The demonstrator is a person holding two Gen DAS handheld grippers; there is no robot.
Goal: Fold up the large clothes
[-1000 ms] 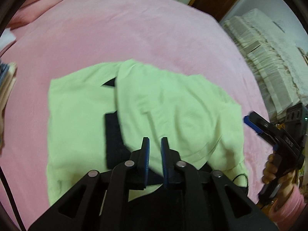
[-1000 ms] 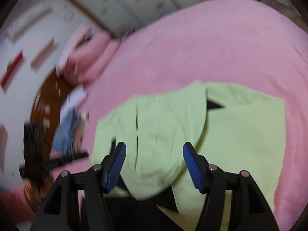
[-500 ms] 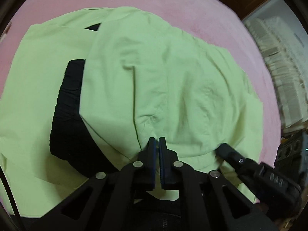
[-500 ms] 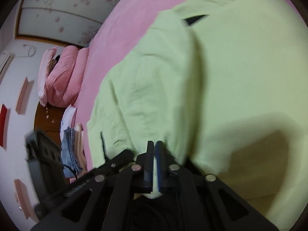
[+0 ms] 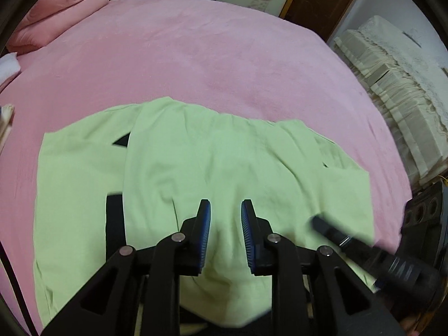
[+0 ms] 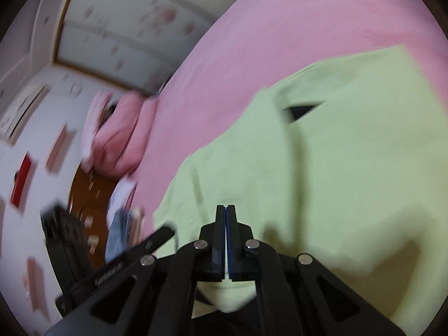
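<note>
My left claw (image 5: 223,210) hangs over a pale green shirt (image 5: 196,173) spread on a pink bed (image 5: 196,64), its blue pads a little apart — they have just been opening — with cloth showing below the gap but nothing pinched between them. My right claw (image 6: 225,210) has its pads pressed flat together over the near part of the same shirt (image 6: 350,168); I cannot tell whether any fabric is caught in the seam. The shirt lies partly folded, one half laid over the other, and a black lining (image 5: 114,224) shows in a strip at the fold's left edge and as a small wedge nearer the far edge. From the left-hand camera my right claw appears as a blurred black bar at lower right, over the shirt's near corner. Pink pillows (image 5: 56,14) are stacked at the bed's far-left corner — a heap of cream-coloured blankets (image 5: 397,84) stands beside the bed on the right.
</note>
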